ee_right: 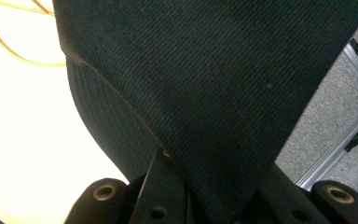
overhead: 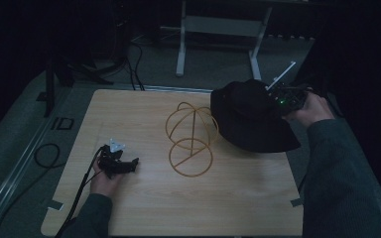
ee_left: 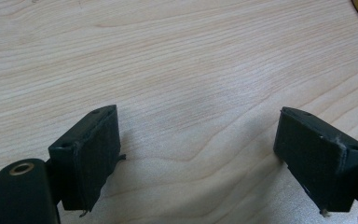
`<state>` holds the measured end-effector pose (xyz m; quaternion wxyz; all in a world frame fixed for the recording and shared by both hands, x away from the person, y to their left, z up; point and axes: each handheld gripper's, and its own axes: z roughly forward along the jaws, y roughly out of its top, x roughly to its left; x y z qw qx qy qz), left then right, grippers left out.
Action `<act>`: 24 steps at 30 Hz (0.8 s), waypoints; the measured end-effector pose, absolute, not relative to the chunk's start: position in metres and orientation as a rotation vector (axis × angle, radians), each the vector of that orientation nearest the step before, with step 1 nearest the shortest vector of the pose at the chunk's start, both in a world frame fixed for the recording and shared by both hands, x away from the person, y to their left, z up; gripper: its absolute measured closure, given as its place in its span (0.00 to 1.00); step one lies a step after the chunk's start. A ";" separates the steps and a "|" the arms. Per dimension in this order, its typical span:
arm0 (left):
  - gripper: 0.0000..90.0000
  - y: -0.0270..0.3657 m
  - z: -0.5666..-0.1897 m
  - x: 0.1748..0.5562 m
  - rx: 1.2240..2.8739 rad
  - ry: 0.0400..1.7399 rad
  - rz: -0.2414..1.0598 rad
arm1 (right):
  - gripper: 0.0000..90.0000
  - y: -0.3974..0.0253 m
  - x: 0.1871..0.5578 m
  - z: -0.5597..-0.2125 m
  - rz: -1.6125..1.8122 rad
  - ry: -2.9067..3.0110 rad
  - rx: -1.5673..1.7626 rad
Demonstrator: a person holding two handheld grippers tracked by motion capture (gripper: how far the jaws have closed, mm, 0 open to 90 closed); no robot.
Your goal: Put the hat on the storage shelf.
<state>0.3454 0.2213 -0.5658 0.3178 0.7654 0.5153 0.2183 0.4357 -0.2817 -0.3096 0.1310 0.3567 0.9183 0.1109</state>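
overhead, my right gripper (overhead: 284, 98) holds the black hat (overhead: 250, 116) at the table's (overhead: 144, 208) far right, beside the wire stand (overhead: 191, 139). left gripper (ee_left: 205, 154): jaws apart over bare wood. right gripper view: jaws clamped on hat fabric (ee_right: 205, 84).

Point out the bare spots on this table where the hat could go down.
Bare wood lies along the near edge of the light wooden table and at its far-left corner. The middle is crowded: the yellow wire hat stand adjoins the black bucket hat.

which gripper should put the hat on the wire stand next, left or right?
Right. The right gripper is already shut on the black hat, beside the wire stand. The left gripper is open over bare table, holding nothing.
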 end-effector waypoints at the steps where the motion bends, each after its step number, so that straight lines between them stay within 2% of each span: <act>1: 0.16 0.221 -0.566 0.345 2.014 1.356 0.575 | 0.97 -0.282 0.435 -0.309 0.323 2.666 1.037; 24: 0.16 0.221 -0.566 0.345 2.013 1.356 0.574 | 0.97 -0.301 0.423 -0.280 0.444 2.626 1.029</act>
